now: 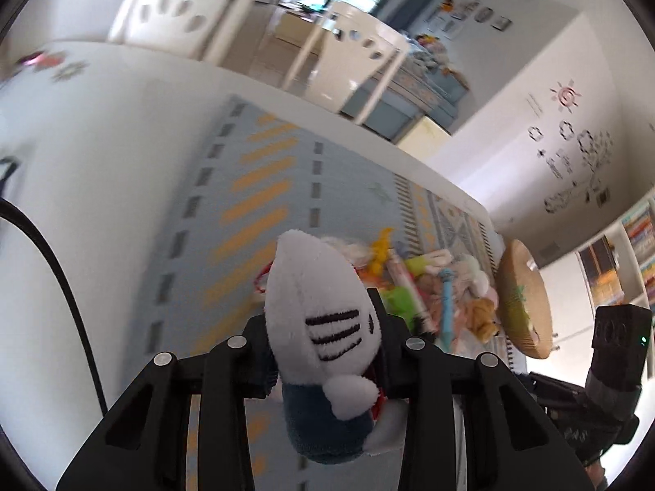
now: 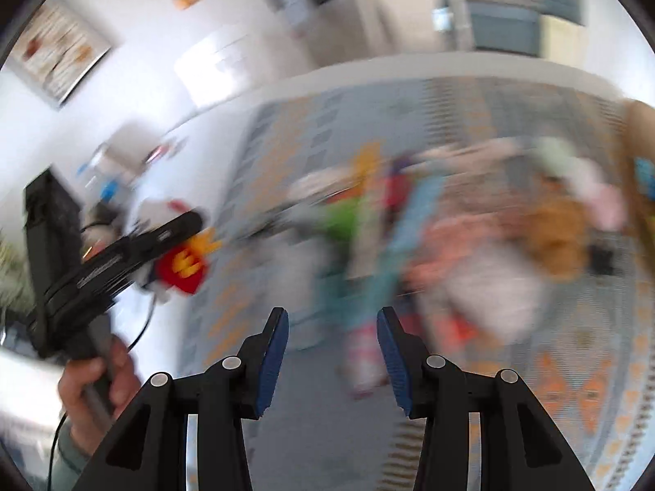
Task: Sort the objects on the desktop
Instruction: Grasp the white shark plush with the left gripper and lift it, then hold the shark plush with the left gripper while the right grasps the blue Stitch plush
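Note:
My left gripper [image 1: 325, 347] is shut on a white and dark blue plush shark [image 1: 323, 319] and holds it above the patterned mat [image 1: 229, 212]. Behind it a pile of small toys and pens [image 1: 434, 290] lies on the mat. In the right wrist view my right gripper [image 2: 332, 347] is open and empty above the blurred toy pile [image 2: 450, 237]. The left gripper [image 2: 135, 249] shows there at the left, in a hand, with a plush that shows red and yellow [image 2: 184, 266] between its fingers.
A round woven basket [image 1: 526, 298] stands on edge to the right of the pile. The white table [image 1: 102, 143] extends left of the mat, with white chairs [image 1: 180, 12] behind it. A black cable [image 1: 61, 278] runs along the left.

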